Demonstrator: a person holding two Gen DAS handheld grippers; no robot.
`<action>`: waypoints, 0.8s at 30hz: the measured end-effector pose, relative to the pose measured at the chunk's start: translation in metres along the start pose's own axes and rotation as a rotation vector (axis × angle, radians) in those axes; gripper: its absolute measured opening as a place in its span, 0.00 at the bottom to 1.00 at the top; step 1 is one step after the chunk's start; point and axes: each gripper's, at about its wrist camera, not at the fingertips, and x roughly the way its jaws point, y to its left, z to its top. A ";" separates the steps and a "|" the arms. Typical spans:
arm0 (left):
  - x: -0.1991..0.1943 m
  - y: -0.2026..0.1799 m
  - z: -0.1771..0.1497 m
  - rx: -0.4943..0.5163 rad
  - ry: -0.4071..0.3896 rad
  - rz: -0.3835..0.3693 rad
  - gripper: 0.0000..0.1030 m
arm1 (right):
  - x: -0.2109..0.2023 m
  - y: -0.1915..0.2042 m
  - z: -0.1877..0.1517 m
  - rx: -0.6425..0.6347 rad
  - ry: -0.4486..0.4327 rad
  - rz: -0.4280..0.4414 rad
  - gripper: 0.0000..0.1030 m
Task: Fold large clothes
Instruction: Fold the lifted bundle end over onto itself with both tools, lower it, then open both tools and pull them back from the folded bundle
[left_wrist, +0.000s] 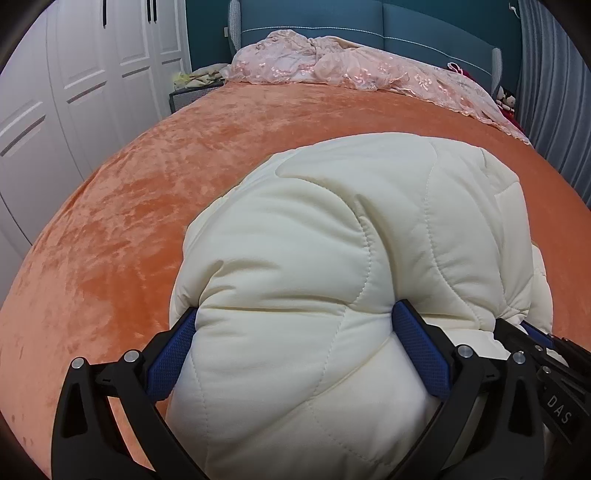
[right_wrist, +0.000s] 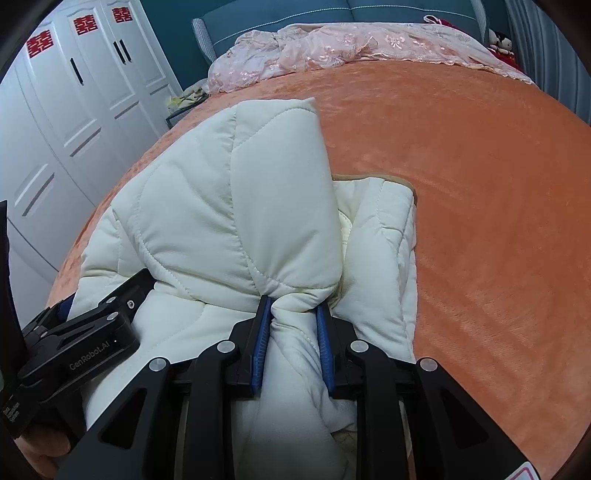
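On the orange bed (left_wrist: 110, 221), both claws grip the cream jacket (left_wrist: 332, 240) — left claw (left_wrist: 295, 350) wide, right claw (right_wrist: 291, 325) narrow.

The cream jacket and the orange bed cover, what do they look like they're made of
Cream jacket: looks like a smooth woven synthetic shell over soft padding, matte with a slight sheen; the stitched quilt lines and puffy bulges suggest this. Orange bed cover: probably a plush, velvet-like fleece; its short nap shows patchy light and dark streaks.

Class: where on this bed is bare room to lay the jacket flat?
Free: the orange bedspread between the cream quilted jacket and pink lace fabric, plus the strip toward the white wardrobe. Crowded: the near edge, under both grippers.
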 end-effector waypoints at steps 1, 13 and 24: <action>-0.004 0.000 -0.001 -0.001 -0.003 0.000 0.96 | -0.002 0.000 0.000 -0.007 -0.001 0.004 0.21; -0.099 0.042 -0.048 -0.066 0.170 -0.022 0.96 | -0.097 0.009 -0.024 -0.088 0.144 -0.023 0.28; -0.088 0.040 -0.069 -0.084 0.252 0.027 0.96 | -0.086 0.005 -0.041 -0.036 0.189 -0.056 0.31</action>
